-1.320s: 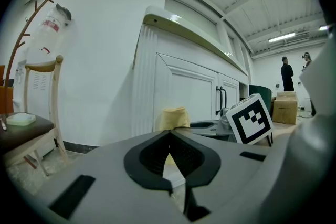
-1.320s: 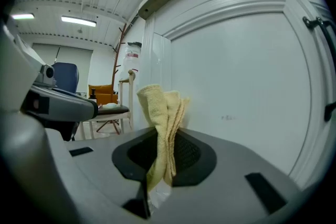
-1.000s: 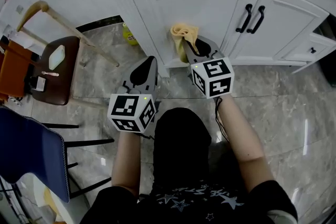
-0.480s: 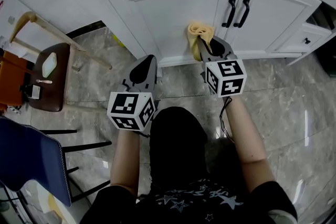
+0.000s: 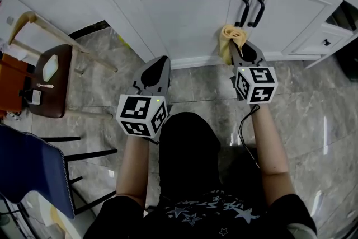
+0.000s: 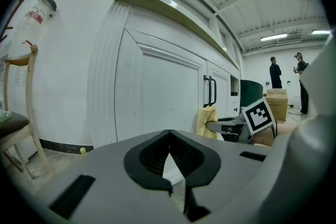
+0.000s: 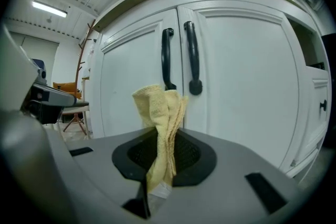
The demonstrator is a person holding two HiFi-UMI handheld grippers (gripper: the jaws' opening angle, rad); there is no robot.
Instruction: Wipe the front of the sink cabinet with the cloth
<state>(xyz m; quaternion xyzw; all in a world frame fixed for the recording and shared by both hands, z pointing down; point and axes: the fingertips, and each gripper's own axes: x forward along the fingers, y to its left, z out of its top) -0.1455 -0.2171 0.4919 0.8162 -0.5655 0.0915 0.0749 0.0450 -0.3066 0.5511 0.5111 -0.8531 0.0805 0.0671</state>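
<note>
The white sink cabinet (image 5: 184, 8) fills the top of the head view, with two black door handles (image 5: 251, 9) where its doors meet. A yellow cloth (image 5: 231, 39) is bunched against the bottom of the left door, just below the handles. My right gripper (image 5: 239, 52) is shut on it; in the right gripper view the cloth (image 7: 161, 113) stands up out of the gripper (image 7: 160, 162) in front of the handles (image 7: 181, 57). My left gripper (image 5: 156, 67) is shut and empty, held low over the floor, left of the cloth and apart from the cabinet (image 6: 152, 97).
A wooden chair (image 5: 53, 73) with small items stands at the left, a blue chair back (image 5: 33, 165) at the lower left. A drawer front (image 5: 327, 42) juts at the right. Grey marble floor (image 5: 313, 120) lies below. Two people (image 6: 286, 73) stand far off.
My right gripper has slid the cloth rightward along the bottom of the left door, to just under the black handles. The left gripper has barely moved.
</note>
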